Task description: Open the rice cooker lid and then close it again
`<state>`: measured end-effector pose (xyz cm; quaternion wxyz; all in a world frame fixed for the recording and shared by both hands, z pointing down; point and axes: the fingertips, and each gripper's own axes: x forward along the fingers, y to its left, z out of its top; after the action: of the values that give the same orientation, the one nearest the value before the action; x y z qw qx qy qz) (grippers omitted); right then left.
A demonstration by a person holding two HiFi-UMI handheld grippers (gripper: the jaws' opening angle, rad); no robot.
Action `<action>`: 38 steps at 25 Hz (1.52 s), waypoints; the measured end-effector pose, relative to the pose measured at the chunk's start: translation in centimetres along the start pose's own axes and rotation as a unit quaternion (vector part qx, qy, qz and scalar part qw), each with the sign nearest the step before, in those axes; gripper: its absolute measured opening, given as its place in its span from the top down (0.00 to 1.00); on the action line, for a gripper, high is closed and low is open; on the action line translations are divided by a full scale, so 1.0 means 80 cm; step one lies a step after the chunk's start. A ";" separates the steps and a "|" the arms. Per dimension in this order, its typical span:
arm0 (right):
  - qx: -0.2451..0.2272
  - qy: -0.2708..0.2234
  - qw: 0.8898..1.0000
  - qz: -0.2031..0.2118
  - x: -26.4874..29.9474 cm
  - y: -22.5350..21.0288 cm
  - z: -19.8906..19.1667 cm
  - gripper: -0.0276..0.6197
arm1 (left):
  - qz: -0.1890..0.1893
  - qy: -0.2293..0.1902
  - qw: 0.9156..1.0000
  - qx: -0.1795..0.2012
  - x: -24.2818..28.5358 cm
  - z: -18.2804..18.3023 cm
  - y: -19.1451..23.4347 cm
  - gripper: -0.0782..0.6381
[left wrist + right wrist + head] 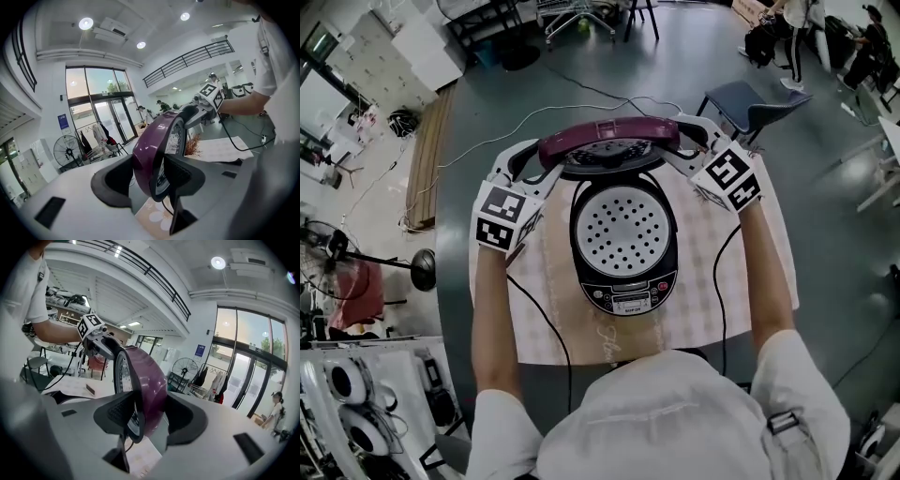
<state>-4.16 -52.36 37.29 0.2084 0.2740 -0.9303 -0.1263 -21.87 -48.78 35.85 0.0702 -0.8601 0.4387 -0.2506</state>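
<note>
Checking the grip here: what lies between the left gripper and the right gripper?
The raised purple lid. In the head view, the left gripper clamps its left end and the right gripper its right end.

The rice cooker (623, 298) stands open, showing its perforated insert (623, 230); its purple lid (609, 141) stands upright at the back.

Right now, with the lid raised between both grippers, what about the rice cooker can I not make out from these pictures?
Lid hinge: head view, hidden behind the raised lid.
Print on the control panel: head view, too small.
Pot contents: head view, covered by the perforated white tray.
Cooker body: both gripper views, hidden under the left gripper and right gripper.
</note>
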 end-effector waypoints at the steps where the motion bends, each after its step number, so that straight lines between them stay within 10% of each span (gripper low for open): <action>1: -0.007 0.007 1.000 0.000 -0.003 0.005 0.001 0.62 | 0.001 -0.002 1.000 -0.002 -0.003 0.000 -0.003 0.58; 24: -0.115 0.139 0.983 0.041 -0.067 0.134 -0.056 0.54 | -0.037 0.076 0.993 0.083 -0.068 -0.062 -0.124 0.58; 38: -0.126 0.180 0.972 0.078 -0.092 0.215 -0.117 0.46 | -0.072 0.145 0.974 0.159 -0.085 -0.137 -0.211 0.52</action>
<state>-2.16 -35.26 49.19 0.4147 0.1900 -0.8726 -0.1748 -18.45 -32.09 48.59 0.1237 -0.8218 0.3352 -0.4438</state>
